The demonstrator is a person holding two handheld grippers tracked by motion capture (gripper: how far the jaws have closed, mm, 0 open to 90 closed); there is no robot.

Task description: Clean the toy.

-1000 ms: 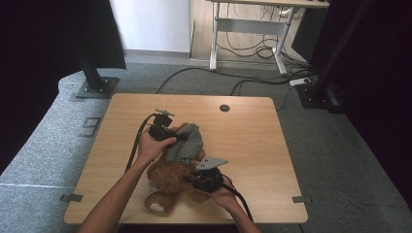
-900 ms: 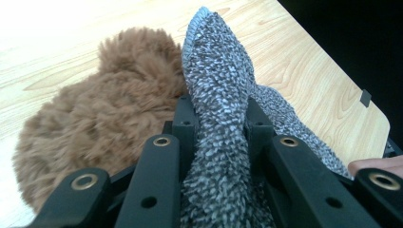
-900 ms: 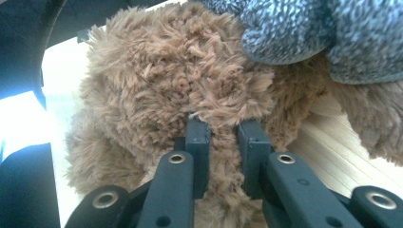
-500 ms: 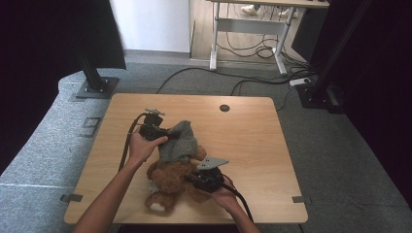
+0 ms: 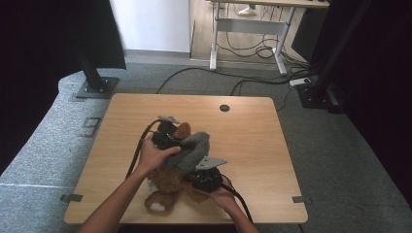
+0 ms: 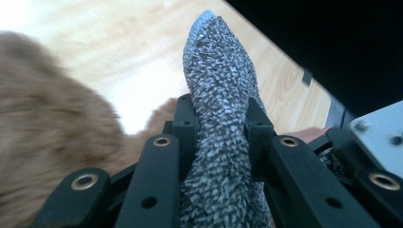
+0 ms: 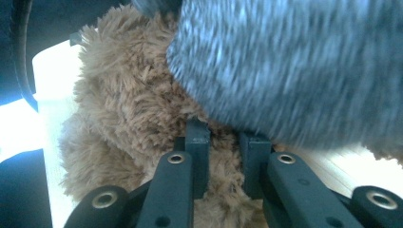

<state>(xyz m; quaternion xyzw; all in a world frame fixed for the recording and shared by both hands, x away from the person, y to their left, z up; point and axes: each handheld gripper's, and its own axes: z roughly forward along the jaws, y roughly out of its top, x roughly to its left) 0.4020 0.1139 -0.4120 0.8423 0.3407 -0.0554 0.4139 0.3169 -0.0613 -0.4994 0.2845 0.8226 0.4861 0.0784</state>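
Left gripper [image 5: 180, 141] has shifted up-frame, drawing the grey knitted garment [image 6: 219, 118], clenched in its jaws, over the brown plush toy [image 7: 128, 123]. Right gripper [image 7: 223, 156] grasps the toy's fur at centre worktop [image 5: 252, 126]. Dressing appears underway.

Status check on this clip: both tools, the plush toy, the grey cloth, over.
Left tool shut on grey cloth. Right tool shut on brown plush toy. Cloth draped over toy, mid-table. Nothing in the way.
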